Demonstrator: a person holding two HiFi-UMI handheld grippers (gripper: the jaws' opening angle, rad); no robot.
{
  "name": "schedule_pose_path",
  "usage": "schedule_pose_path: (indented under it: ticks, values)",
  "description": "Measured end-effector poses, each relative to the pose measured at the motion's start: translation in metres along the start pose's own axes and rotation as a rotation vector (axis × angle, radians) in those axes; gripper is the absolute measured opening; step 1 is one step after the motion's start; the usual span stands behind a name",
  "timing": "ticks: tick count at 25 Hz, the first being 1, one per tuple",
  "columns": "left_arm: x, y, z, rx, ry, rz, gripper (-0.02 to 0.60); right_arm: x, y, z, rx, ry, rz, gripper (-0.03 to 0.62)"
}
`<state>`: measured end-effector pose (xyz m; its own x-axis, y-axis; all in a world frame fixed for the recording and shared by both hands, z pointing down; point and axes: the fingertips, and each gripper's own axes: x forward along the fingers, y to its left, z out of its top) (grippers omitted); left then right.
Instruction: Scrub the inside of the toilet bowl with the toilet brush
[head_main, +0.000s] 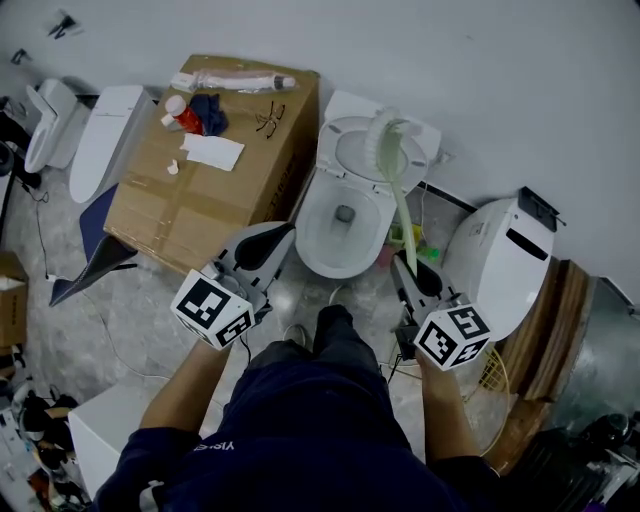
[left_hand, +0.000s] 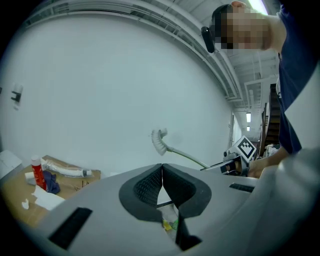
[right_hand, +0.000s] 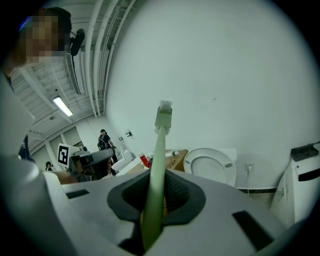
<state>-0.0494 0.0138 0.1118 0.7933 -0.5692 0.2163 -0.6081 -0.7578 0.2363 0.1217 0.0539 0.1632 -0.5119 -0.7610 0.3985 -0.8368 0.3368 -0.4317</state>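
A white toilet (head_main: 322, 245) stands against the wall with its lid (head_main: 365, 150) raised and its bowl open. My right gripper (head_main: 404, 264) is shut on the pale green handle (head_main: 404, 215) of the toilet brush. The brush slants up from the gripper, and its white bristle head (head_main: 381, 138) hangs in the air in front of the raised lid, above the bowl. In the right gripper view the handle (right_hand: 156, 170) runs between the jaws up to the brush head (right_hand: 164, 114). My left gripper (head_main: 283, 233) hovers left of the bowl, shut with nothing in it; its pads (left_hand: 150, 186) meet.
A cardboard box (head_main: 175, 210) left of the toilet carries a red bottle (head_main: 180, 115), a blue cloth, paper and glasses. A second white toilet (head_main: 505, 260) stands at the right, two more fixtures (head_main: 100, 140) at the left. Cables run across the floor. The person's legs are directly below.
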Motion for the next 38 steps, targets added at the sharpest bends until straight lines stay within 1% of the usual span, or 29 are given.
schedule_pose_path:
  ticks: [10, 18, 25, 34, 38]
  values:
    - [0.066, 0.017, -0.006, -0.014, 0.043, 0.055, 0.031, 0.026, -0.067, 0.017, 0.005, 0.048, 0.039, 0.049]
    - [0.1, 0.031, -0.029, -0.045, 0.092, 0.08, 0.031, 0.05, -0.106, 0.006, -0.005, 0.11, 0.05, 0.049]
    - [0.119, 0.057, -0.062, -0.063, 0.138, 0.081, 0.031, 0.081, -0.135, -0.019, -0.031, 0.154, 0.029, 0.049]
    - [0.142, 0.099, -0.124, -0.085, 0.206, -0.003, 0.031, 0.124, -0.147, -0.072, -0.013, 0.202, -0.034, 0.049]
    - [0.148, 0.119, -0.158, -0.098, 0.232, -0.018, 0.031, 0.142, -0.149, -0.104, -0.008, 0.236, -0.052, 0.049]
